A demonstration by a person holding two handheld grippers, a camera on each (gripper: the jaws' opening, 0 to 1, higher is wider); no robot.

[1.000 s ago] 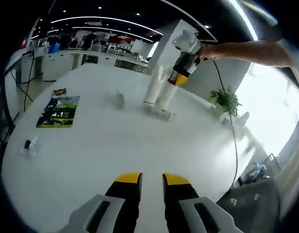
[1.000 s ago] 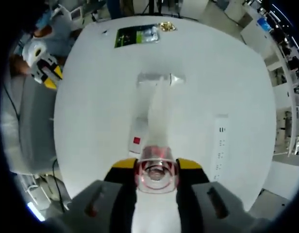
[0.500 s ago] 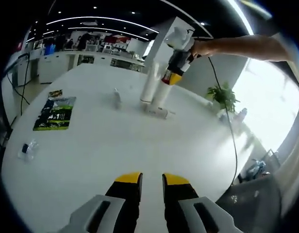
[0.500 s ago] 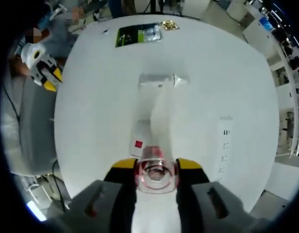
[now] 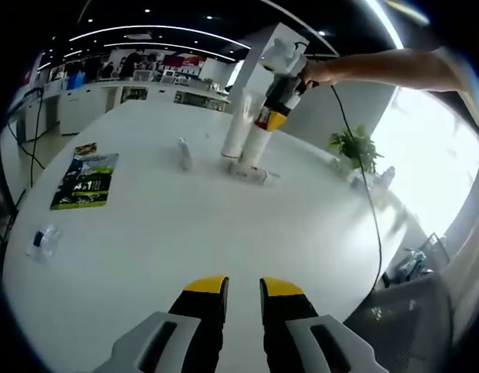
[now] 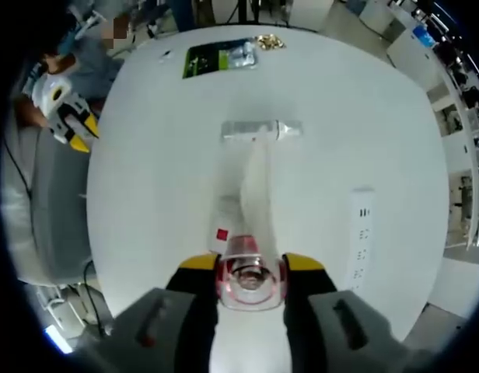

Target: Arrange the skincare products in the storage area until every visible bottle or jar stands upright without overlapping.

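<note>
The right gripper (image 6: 249, 273), with yellow-tipped black jaws, pinches a tall clear plastic bottle with a pink-tinted cap end (image 6: 248, 233). In the right gripper view the camera looks down along the bottle toward the round white table (image 6: 340, 124); the cap end sits between the jaws and the body tapers away toward the tabletop. In the left gripper view the same gripper (image 5: 269, 118) appears at the far side of the table, held by a person's hand (image 5: 313, 71), with the bottle (image 5: 255, 146) hanging upright below it, its base at or just above the surface; contact cannot be told.

A second tall white bottle (image 5: 236, 132) stands upright just beside the held one. A clear bottle with a silvery cap (image 6: 260, 130) lies on its side on the table beyond them. A small white box with a red mark (image 6: 218, 230) lies flat near the bottle bases. A white power strip (image 6: 360, 233) lies flat, well apart, toward the table edge. A green printed leaflet (image 5: 85, 179) and a small clear wrapper (image 5: 42, 239) lie near the opposite edge.

The left gripper (image 5: 242, 286) hovers above bare tabletop, jaws narrowly apart and holding nothing.
</note>
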